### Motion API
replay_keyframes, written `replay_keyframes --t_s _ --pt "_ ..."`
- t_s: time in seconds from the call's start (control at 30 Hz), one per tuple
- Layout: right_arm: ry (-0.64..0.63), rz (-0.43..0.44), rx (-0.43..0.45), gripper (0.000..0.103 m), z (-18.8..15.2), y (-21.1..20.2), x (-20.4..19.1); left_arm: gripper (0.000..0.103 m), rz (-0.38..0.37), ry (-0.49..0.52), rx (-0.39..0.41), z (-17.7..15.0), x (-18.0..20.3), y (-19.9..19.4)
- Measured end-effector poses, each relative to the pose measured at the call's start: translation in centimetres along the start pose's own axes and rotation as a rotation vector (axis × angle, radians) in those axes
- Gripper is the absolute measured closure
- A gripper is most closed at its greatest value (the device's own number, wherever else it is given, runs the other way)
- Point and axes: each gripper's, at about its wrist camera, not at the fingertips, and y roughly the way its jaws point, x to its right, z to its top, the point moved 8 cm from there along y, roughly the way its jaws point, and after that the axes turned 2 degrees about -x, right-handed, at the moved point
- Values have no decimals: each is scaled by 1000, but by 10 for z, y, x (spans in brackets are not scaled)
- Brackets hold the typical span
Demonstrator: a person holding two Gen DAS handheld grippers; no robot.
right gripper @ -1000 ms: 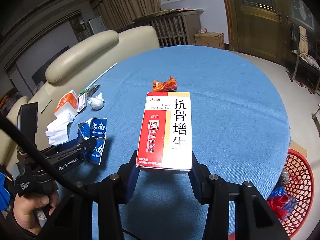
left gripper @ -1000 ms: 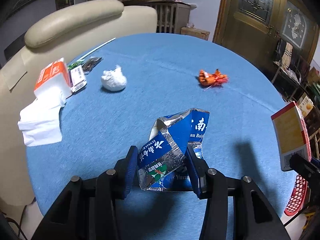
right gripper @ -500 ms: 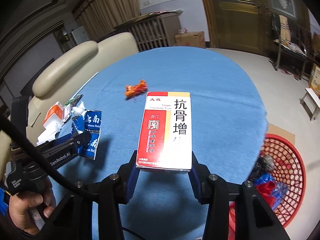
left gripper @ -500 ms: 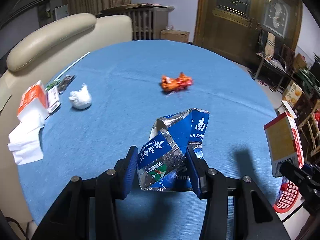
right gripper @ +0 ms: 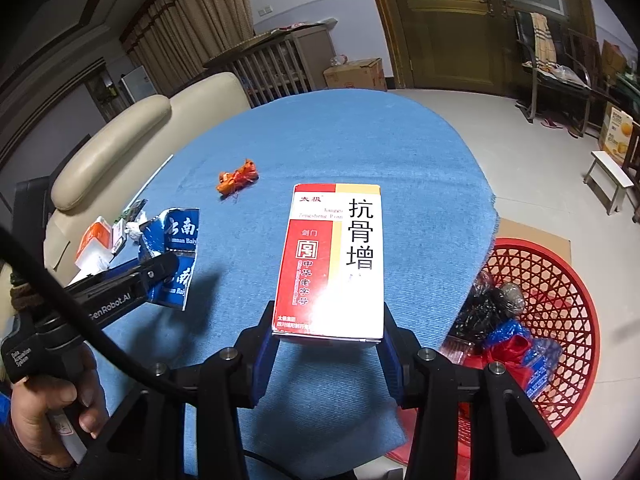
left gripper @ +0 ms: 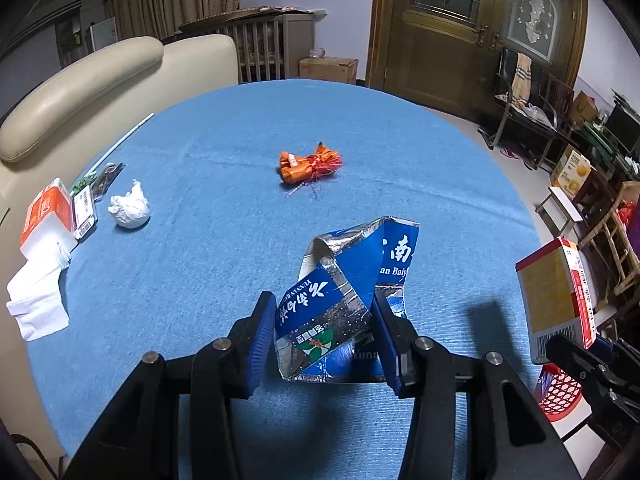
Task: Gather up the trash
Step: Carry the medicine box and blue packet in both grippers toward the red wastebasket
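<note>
On the far left of the left claw's view, up and to its left, lie white tissues point(left gripper: 38, 304) and an orange pack point(left gripper: 46, 210) at the table point(left gripper: 224, 248) edge, touching one another. Just right of them sits a crumpled white wad point(left gripper: 130, 208), well ahead and left of the claw. Farther ahead, near the middle of the blue cloth, lies an orange wrapper point(left gripper: 308, 164), apart from everything else.

The left claw point(left gripper: 324, 330) is pinching a torn blue and silver carton point(left gripper: 348, 292); both blue pads point(left gripper: 262, 336) press its crumpled sides, and the carton stands up above the cloth between them. To its right, at the frame edge, the red and white box point(left gripper: 554, 296) shows its yellow back and barcode, carried by the other claw.

In the right claw's view, a hand point(right gripper: 44, 416) at the lower left grips the left tool, whose carton point(right gripper: 176, 256) hangs off to the left of the right claw. The wrapper point(right gripper: 237, 177) lies ahead and left. The right claw point(right gripper: 328, 344) is pinching the box point(right gripper: 334, 260) by its near end, pads against both long sides, printed face up. To the right and below, past the table edge, a red basket point(right gripper: 560, 304) stands on the floor with dark, blue and red trash inside.
</note>
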Motion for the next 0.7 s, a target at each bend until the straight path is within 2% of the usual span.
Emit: replay_keyframes --t_s 0.43,0.7 --pt "-13 -12 13 55 1 -5 -3 54 -7 -2 -2 -1 -1 0" --pt "27 -56 34 55 -1 -17 22 54 -18 20 -6 -1 9 2"
